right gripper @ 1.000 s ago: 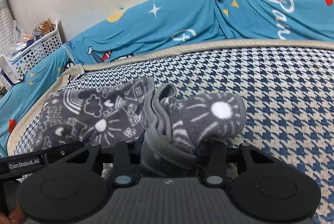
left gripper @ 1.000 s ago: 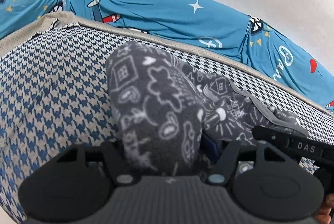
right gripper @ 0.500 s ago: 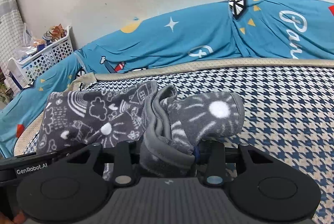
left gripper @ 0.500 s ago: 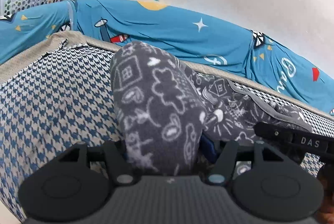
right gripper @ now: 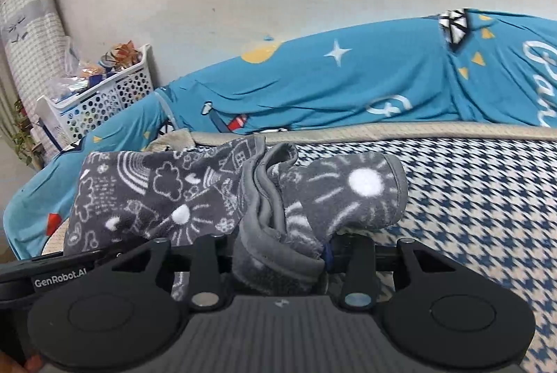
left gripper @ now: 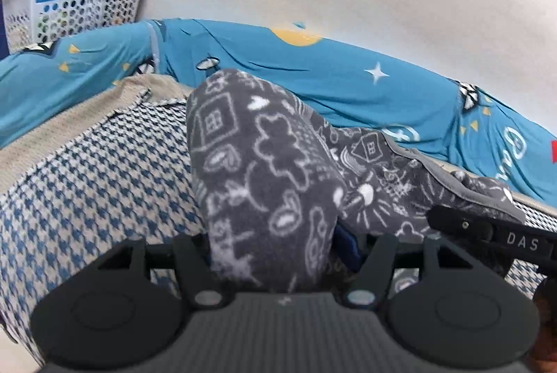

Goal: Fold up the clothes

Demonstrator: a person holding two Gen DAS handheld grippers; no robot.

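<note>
the left gripper (left gripper: 275,254) is clamped on a thick bunched fold of the grey fleece garment (left gripper: 264,171), the cloth filling the whole gap between its jaws and bulging up over them. the right gripper (right gripper: 278,261) is closed the same way on the garment's banded grey edge (right gripper: 264,233), with a short printed end flopping out to its right. the fleece spans between the two tools, held above the houndstooth blanket (left gripper: 87,185), and in each wrist view the other gripper shows at the frame's edge, so the two grips sit near each other. beyond the blanket lies a blue printed sheet (right gripper: 348,87) against the wall, with a white laundry basket (left gripper: 80,7) off at the far left corner. the risks here look like these: the fleece is thick and springy, so a bunched hold could slide out of either grip if the hands pull apart too hard; the loose end at the right may curl under and leave a lumpy fold when the garment is laid down; and since both holds gather several layers, the edges may not line up, giving a crooked crease.
</note>
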